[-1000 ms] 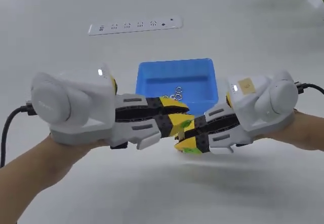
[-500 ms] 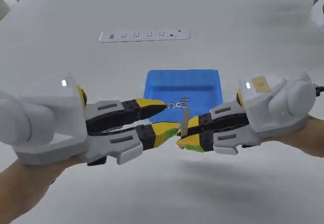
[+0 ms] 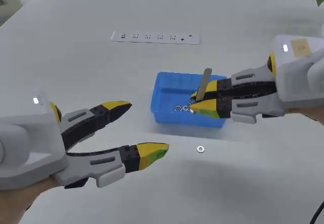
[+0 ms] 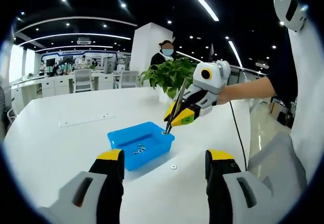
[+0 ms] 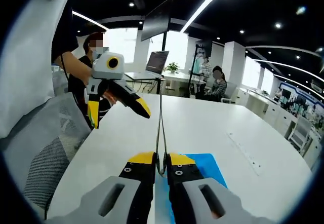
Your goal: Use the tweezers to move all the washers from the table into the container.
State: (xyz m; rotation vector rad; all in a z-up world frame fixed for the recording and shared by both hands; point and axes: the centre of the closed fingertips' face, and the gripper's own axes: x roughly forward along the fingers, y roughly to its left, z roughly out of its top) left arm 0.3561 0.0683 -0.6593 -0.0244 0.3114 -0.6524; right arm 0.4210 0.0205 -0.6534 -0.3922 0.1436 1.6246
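Right gripper (image 3: pixel 198 104) was clamped on the tweezers (image 3: pixel 205 80), their tips lowered over the right side of the blue container (image 3: pixel 169 116). Left gripper (image 3: pixel 140 127) stood with jaws spread wide. Several washers (image 3: pixel 181 108) lay inside the container. One washer (image 3: pixel 201 149) lay on the table (image 3: pixel 101 67), just off the container's near wall.

Fingers (image 5: pixel 143 163) of the right gripper (image 5: pixel 161 158) hide most of the container (image 5: pixel 210 169) — its washers (image 3: pixel 181 108) too small to count.

tweezers (image 3: pixel 205 81) tilted over blue container (image 3: pixel 169 118) holding washers (image 3: pixel 181 108); lone washer (image 3: pixel 201 149) outside.
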